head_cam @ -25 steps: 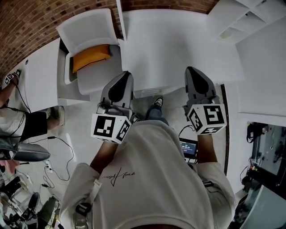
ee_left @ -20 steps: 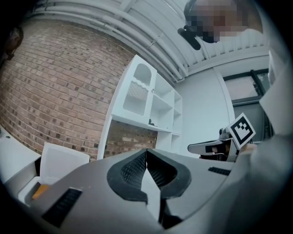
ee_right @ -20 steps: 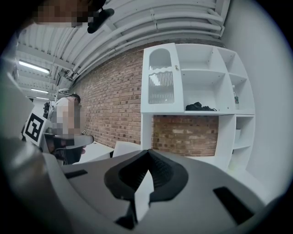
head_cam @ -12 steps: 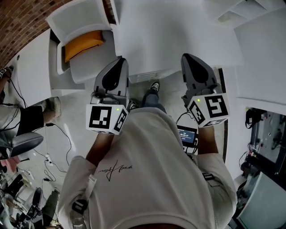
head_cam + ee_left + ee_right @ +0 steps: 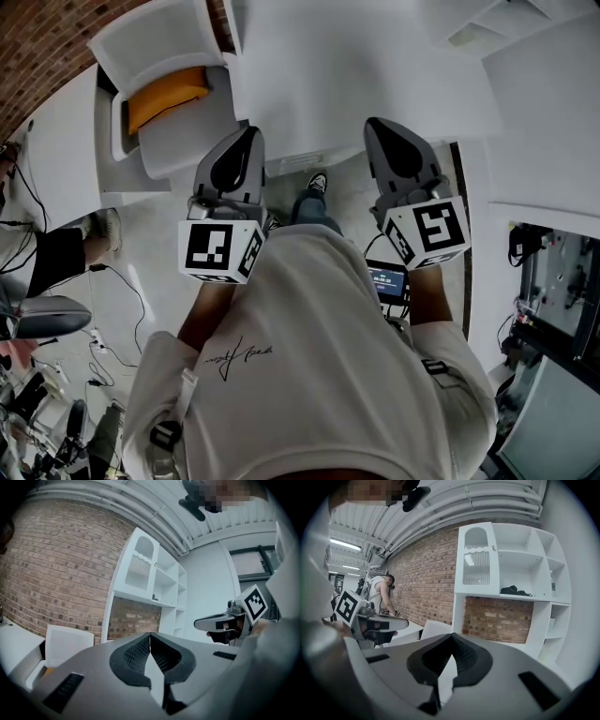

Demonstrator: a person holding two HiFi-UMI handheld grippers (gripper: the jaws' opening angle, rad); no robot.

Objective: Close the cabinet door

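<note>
Cabinet door (image 5: 477, 557): white, arch-topped glazed panel, with pale vertical ribbing showing behind the glass. It closes the top left compartment of a tall white shelf unit (image 5: 511, 597) against the brick wall (image 5: 426, 578). A small knob (image 5: 492, 548) sits on its right edge, high up. In the right gripper view the door looks flush with the unit's front. The left gripper view catches it (image 5: 139, 560) at a slant, and I cannot tell there whether it is fully home. The compartments to its right are open-fronted, and one holds a dark heap (image 5: 513, 591) on its shelf.

Left gripper (image 5: 246, 131): raised at chest height, aimed over a white table (image 5: 356, 75). Its own view shows the ribbed black pads (image 5: 136, 651) meeting at the tips, with nothing between them.

Right gripper (image 5: 380, 127): level with the left, well apart from it. Its pads (image 5: 466, 654) are likewise pressed together at the tips, empty. Both grippers stand well short of the shelf unit and touch nothing.

White chair (image 5: 169, 47) with an orange cushion (image 5: 167, 94) stands at the table's left end. A second person (image 5: 379, 592) in a white top stands by the brick wall, far left of the right gripper view.
</note>
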